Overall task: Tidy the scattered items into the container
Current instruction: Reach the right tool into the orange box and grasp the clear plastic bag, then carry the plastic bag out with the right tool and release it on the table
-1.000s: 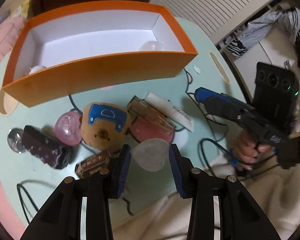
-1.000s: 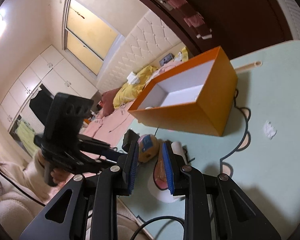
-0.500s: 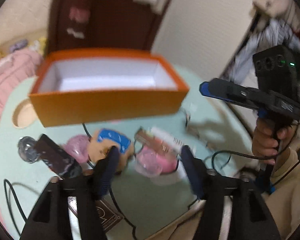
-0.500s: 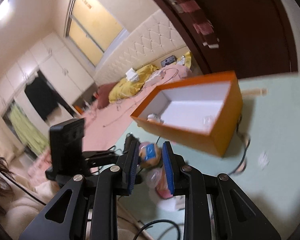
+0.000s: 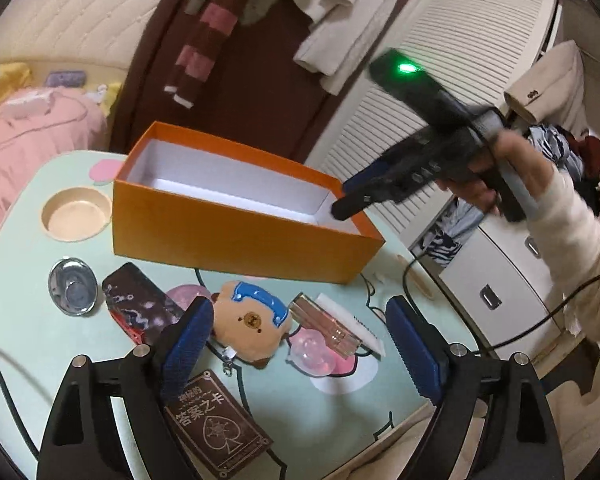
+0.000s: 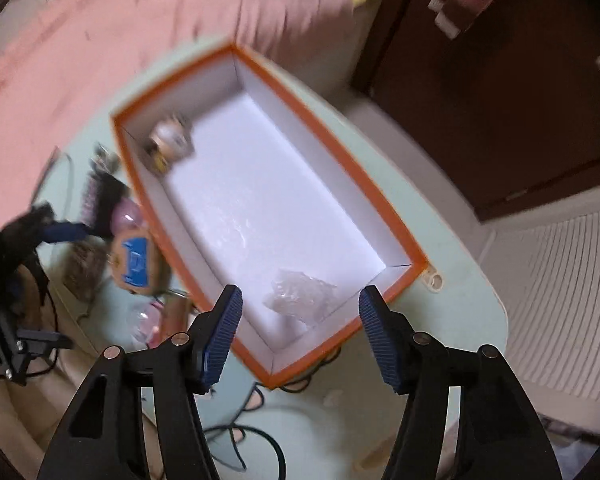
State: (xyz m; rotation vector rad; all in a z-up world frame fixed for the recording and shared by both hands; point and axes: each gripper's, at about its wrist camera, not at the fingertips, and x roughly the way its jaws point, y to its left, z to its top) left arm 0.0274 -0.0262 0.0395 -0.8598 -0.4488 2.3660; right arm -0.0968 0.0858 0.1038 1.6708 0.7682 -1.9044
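- Your right claw (image 6: 300,332), jaws just opening and empty, hangs over the box (image 6: 380,208); the clear piece (image 6: 300,298) lies inside.
- Your left claw (image 5: 300,344) has just been opening too, empty above the plush bear (image 5: 252,328); crowded neighbours risk getting nudged off the desk (image 5: 16,280).

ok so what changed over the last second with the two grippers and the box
The right gripper swung from beside the orange box to above it, and its jaws have just been opening, empty, over a clear piece lying inside. The left gripper has also been opening, empty. The plush and card box stayed on the table.
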